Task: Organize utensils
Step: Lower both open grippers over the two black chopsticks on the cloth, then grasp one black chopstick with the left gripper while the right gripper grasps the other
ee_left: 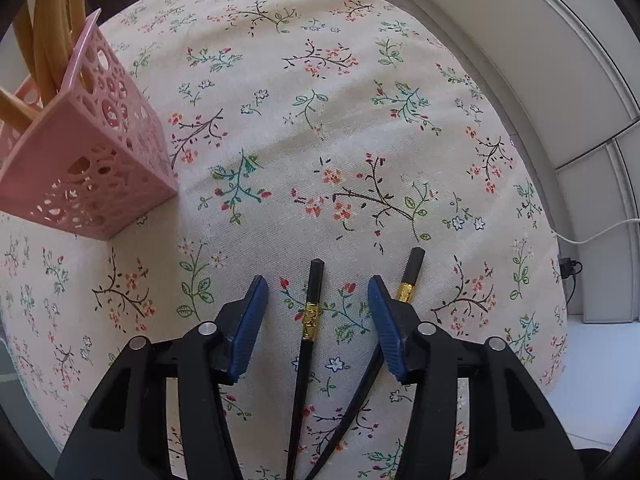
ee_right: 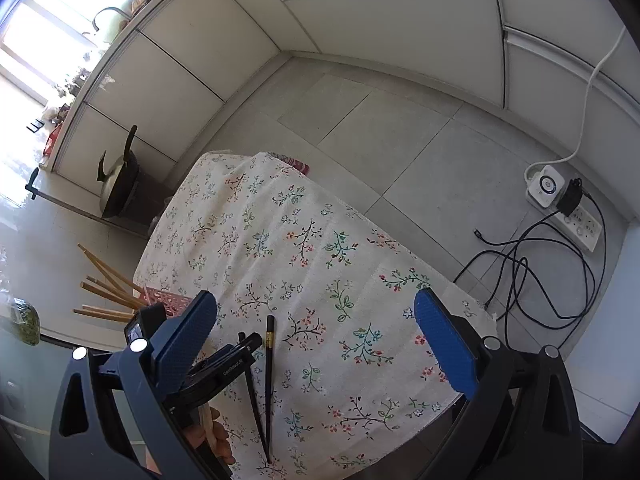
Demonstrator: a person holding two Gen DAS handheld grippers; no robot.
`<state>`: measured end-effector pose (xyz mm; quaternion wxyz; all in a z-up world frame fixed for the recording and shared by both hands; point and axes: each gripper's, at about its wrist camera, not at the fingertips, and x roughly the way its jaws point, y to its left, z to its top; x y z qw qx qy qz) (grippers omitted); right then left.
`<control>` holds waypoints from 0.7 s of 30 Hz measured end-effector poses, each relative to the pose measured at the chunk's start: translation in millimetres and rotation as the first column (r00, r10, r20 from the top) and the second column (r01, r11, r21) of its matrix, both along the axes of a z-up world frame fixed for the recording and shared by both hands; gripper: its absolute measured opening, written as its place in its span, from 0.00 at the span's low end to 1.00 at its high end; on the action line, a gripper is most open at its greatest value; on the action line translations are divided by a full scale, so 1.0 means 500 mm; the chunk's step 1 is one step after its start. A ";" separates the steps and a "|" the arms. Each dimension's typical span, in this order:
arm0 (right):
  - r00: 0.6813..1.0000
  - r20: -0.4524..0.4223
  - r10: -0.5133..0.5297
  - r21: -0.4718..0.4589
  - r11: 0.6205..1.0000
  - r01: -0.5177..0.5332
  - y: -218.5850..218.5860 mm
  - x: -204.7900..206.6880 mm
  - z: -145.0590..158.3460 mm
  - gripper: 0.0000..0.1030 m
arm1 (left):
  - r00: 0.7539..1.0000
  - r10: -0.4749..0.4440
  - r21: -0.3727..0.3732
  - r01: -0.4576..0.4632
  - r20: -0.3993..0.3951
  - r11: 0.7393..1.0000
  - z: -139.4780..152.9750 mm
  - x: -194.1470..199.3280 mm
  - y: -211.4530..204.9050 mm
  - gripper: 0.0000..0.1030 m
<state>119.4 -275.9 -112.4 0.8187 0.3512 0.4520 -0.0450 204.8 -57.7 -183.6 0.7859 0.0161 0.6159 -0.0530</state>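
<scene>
The left gripper (ee_left: 316, 292) hangs low over the surface (ee_left: 280, 128), its blue pads partly apart and pressing on nothing; one black chopstick (ee_left: 308, 328) lies between them, clear of both pads. A second black chopstick (ee_left: 410, 276) passes under the right-hand pad, which hides its middle. Both sticks have a gold band near the thick end; their long axes run from 6 o'clock up toward 12 o'clock, the second leaning toward 1 o'clock, and their thin tips converge at the bottom of the left wrist view. In the right wrist view, the right gripper (ee_right: 316, 320) is held wide open with nothing between its pads, and the left gripper's black body covers part of one stick at about 7 o'clock. Further off, at 10 o'clock in the left wrist view, a pink perforated basket (ee_left: 92, 160) stands on the surface, well apart from the black pair, with several tan wooden chopsticks (ee_left: 48, 48) sticking up out of it. The surface is draped in a cream cloth printed with small flowering sprigs. Beyond it lie grey floor tiles, white cabinet fronts (ee_right: 360, 20), a white power strip (ee_right: 560, 208) with tangled black cables at 3 o'clock, and a wok (ee_right: 118, 184) at 9 o'clock.
</scene>
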 end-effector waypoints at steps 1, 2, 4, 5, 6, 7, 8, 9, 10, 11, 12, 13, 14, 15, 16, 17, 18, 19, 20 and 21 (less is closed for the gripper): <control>1.000 -0.004 0.001 0.002 1.000 -0.001 0.001 0.002 -0.002 0.93 | 1.000 -0.011 0.021 0.011 0.008 1.000 0.000 -0.001 -0.002 0.34; 1.000 -0.006 0.004 0.003 1.000 -0.004 0.001 0.004 -0.003 0.93 | 1.000 -0.018 0.033 0.017 0.013 0.999 0.001 -0.003 -0.002 0.31; 1.000 -0.012 0.014 0.004 1.000 -0.014 0.007 0.008 -0.004 0.93 | 0.999 -0.027 0.036 0.026 0.018 0.999 0.002 -0.006 0.003 0.19; 1.000 -0.014 0.019 0.004 1.000 -0.019 0.009 0.009 -0.005 0.93 | 0.999 -0.030 0.034 0.029 0.020 0.999 0.002 -0.007 0.006 0.17; 1.000 -0.016 0.024 0.002 1.000 -0.024 0.012 0.011 -0.007 0.93 | 0.999 -0.034 0.031 0.033 0.022 0.999 0.003 -0.010 0.008 0.11; 0.999 -0.019 0.027 -0.001 1.000 -0.027 0.015 0.012 -0.008 0.93 | 0.999 -0.040 0.025 0.039 0.025 0.999 0.004 -0.014 0.012 0.06; 0.999 -0.022 0.029 -0.005 1.000 -0.029 0.017 0.012 -0.010 0.93 | 0.999 -0.044 0.025 0.043 0.028 0.999 0.005 -0.017 0.013 0.06; 0.999 -0.027 0.031 -0.010 0.999 -0.031 0.021 0.014 -0.013 0.93 | 0.998 -0.048 0.026 0.047 0.035 0.999 0.006 -0.023 0.015 0.06; 0.999 -0.032 0.034 -0.015 0.999 -0.034 0.024 0.017 -0.016 0.93 | 0.998 -0.051 0.027 0.050 0.043 0.998 0.006 -0.028 0.016 0.06; 0.998 -0.040 0.038 -0.019 0.999 -0.039 0.028 0.020 -0.020 0.93 | 0.997 -0.054 0.026 0.052 0.051 0.998 0.007 -0.033 0.017 0.06; 0.998 -0.048 0.041 -0.022 0.999 -0.042 0.032 0.023 -0.025 0.93 | 0.997 -0.057 0.025 0.056 0.057 0.998 0.010 -0.038 0.018 0.06; 0.997 -0.057 0.045 -0.023 0.999 -0.047 0.036 0.027 -0.031 0.93 | 0.996 -0.059 0.025 0.058 0.064 0.998 0.014 -0.046 0.019 0.06; 0.996 -0.067 0.052 -0.023 0.998 -0.054 0.041 0.031 -0.036 0.93 | 0.995 -0.061 0.026 0.059 0.076 0.998 0.021 -0.057 0.022 0.06; 0.995 -0.082 0.064 -0.024 0.998 -0.066 0.049 0.037 -0.044 0.93 | 0.994 -0.063 0.024 0.062 0.086 0.998 0.031 -0.066 0.025 0.06; 0.993 -0.091 0.072 -0.026 0.997 -0.074 0.056 0.041 -0.049 0.93 | 0.993 -0.067 0.021 0.065 0.100 0.998 0.043 -0.078 0.029 0.06; 0.991 -0.105 0.078 -0.033 0.996 -0.082 0.067 0.049 -0.056 0.93 | 0.991 -0.073 0.022 0.071 0.113 0.997 0.054 -0.093 0.035 0.06; 0.989 -0.117 0.086 -0.043 0.995 -0.092 0.076 0.056 -0.063 0.93 | 0.989 -0.080 0.025 0.078 0.127 0.997 0.070 -0.105 0.037 0.06; 0.985 -0.134 0.105 -0.058 0.992 -0.113 0.092 0.067 -0.071 0.93 | 0.985 -0.091 0.030 0.088 0.148 0.996 0.090 -0.123 0.041 0.06; 0.981 -0.149 0.125 -0.071 0.988 -0.137 0.110 0.078 -0.079 0.93 | 0.981 -0.101 0.038 0.096 0.168 0.995 0.103 -0.143 0.045 0.06; 0.978 -0.158 0.139 -0.081 0.985 -0.153 0.125 0.086 -0.084 0.93 | 0.975 -0.109 0.046 0.102 0.192 0.994 0.117 -0.162 0.049 0.06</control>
